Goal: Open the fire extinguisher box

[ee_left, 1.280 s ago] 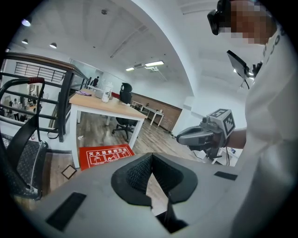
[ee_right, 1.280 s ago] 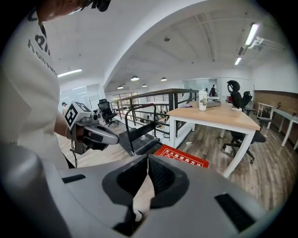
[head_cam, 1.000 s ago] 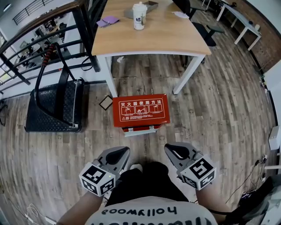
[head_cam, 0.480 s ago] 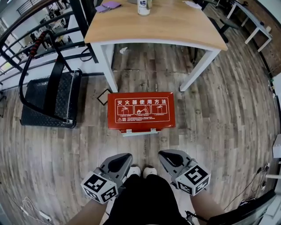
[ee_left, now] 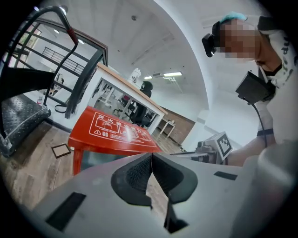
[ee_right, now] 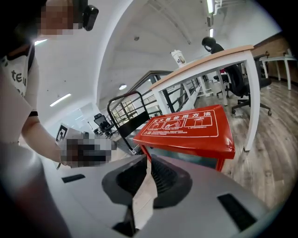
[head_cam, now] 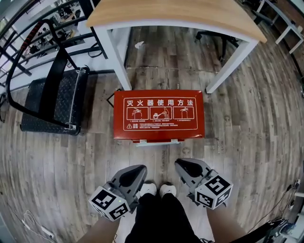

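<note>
A red fire extinguisher box (head_cam: 159,115) stands on the wooden floor in front of me, its lid down, white instruction print on top and a metal latch (head_cam: 159,142) at the near edge. My left gripper (head_cam: 134,172) hangs shut and empty near my left shoe, short of the box. My right gripper (head_cam: 186,167) is likewise shut with nothing held, just short of the box's near right side. In the left gripper view the box (ee_left: 114,135) lies ahead of the shut left gripper (ee_left: 152,160). The right gripper view shows the box (ee_right: 188,128) beyond the shut right gripper (ee_right: 149,165).
A wooden table (head_cam: 180,14) on white legs (head_cam: 118,59) stands right behind the box. A black platform trolley (head_cam: 52,102) with a hoop handle sits to the left by a black railing (head_cam: 28,42). A small dark square frame (head_cam: 110,99) lies by the box's left corner.
The view has closed in on the box, which now looks larger and nearer. Both grippers stay shut and low in front of me, now closer to the box's near edge.
</note>
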